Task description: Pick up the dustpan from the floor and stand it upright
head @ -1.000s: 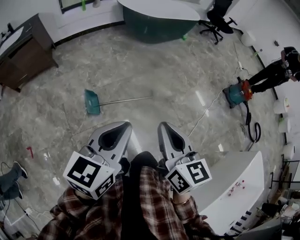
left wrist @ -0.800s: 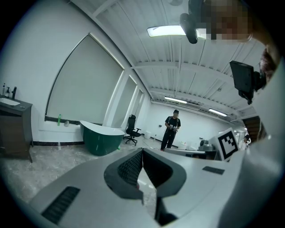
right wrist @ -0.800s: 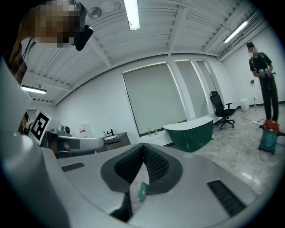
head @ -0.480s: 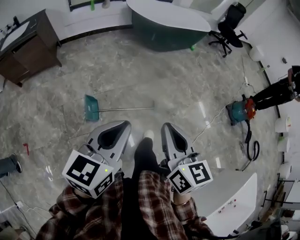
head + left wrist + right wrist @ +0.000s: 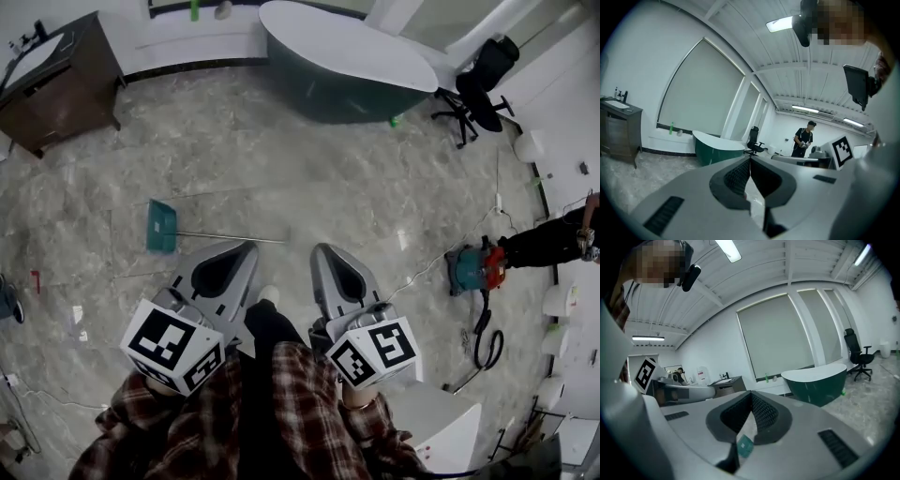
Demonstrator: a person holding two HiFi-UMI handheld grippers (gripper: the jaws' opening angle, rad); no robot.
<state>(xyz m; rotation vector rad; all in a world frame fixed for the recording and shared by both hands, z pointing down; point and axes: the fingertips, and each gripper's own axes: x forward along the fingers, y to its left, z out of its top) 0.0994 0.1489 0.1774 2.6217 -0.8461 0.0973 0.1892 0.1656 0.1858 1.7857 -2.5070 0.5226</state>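
The dustpan (image 5: 161,226) lies flat on the floor. It is in front of the left claw (image 5: 246,251) and off to that claw's left. It is blue-green, and its long thin handle (image 5: 230,236) points back toward the claw. No claw touches it.

The left claw has its two jaws pressed together at the tips, with nothing between them. From its own view the dustpan cannot be seen, because the claw's grey body covers the floor in front.

The right claw (image 5: 324,251) is just beside the left one, and its jaws meet at the tips too. It holds nothing. In its own view, a small blue-green bit of the dustpan shows through the hole behind the tips. The rest of the dustpan is hidden.

The person's hands are hidden under the marker cubes. A white shoe (image 5: 269,295) pokes out between the two claws.

Far in front of the claws stands a green desk with a white top (image 5: 347,66). A brown cabinet (image 5: 56,80) is far off to the left. To the right of the right claw sits a blue and red vacuum cleaner (image 5: 473,267). Past it, another person (image 5: 553,242) is cut off by the edge.
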